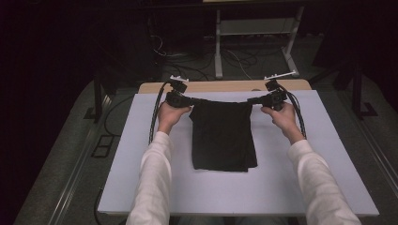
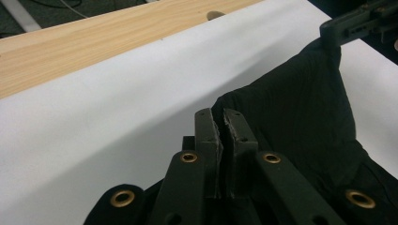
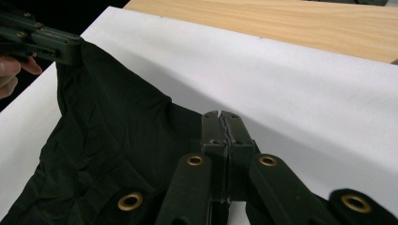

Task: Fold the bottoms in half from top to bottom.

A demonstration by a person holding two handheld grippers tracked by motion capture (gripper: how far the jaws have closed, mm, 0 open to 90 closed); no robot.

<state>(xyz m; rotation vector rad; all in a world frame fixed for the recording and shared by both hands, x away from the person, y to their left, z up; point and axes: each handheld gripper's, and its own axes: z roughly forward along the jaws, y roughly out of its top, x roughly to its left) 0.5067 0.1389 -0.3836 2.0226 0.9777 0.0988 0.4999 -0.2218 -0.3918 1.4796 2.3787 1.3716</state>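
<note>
no writing shows on the black cloth (image 1: 223, 136).

The cloth (image 1: 223, 136) lies on the middle of the sheet (image 1: 141, 178); the sheet lies on the table (image 1: 225, 86), whose far edge stays bare.

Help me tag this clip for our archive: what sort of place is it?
Probably a lab or workshop recording station: a white board laid over a wooden table, loose cables on the floor, and a bare metal stand behind in a dark room.
</note>
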